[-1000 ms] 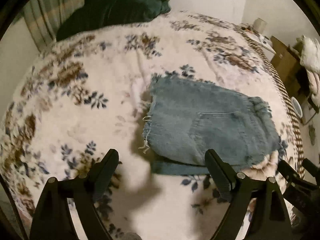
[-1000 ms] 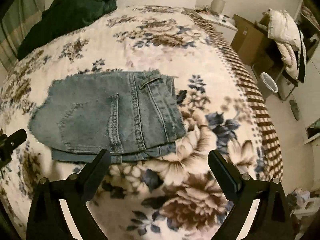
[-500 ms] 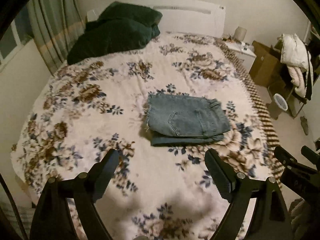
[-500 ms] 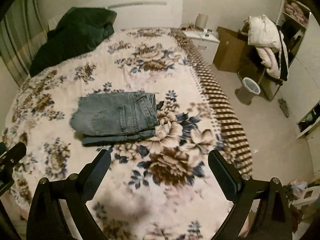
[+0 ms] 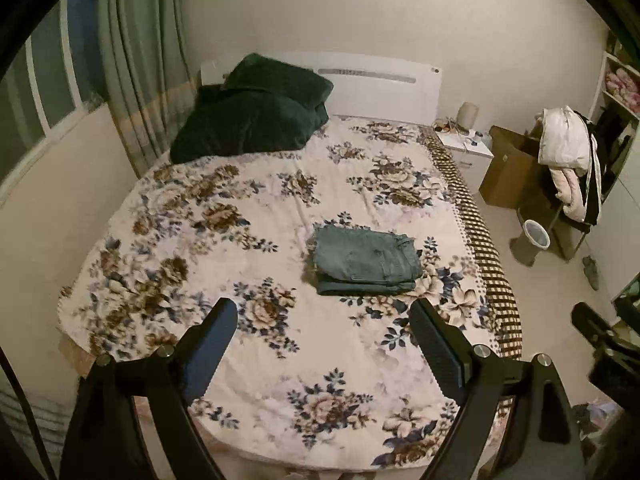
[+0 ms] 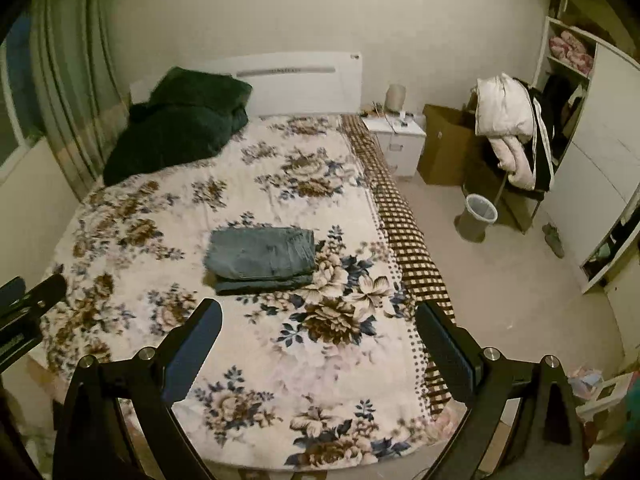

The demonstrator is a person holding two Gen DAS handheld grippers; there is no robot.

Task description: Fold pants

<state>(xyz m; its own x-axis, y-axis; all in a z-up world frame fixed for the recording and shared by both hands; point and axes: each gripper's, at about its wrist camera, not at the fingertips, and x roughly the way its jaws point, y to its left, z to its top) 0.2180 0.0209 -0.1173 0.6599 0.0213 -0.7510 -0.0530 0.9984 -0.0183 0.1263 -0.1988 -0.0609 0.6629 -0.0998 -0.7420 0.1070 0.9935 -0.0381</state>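
The pants lie folded into a compact, layered rectangle on the floral bedspread, toward its checkered side edge — set flat, apparently so the stack holds its shape. Their long axis runs across the bed, waistband end pointing at that edge. The left gripper and right gripper hover well apart from the pants, fingers spread wide and empty — the fold looks finished.

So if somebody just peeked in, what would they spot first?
Probably the big flowery blanket covering the whole bed, with the folded blue jeans lying flat on it toward its right side. Then the dark green bedding heaped by the headboard, and the two open black tongs, left tongs and right tongs, low in the picture, holding nothing.
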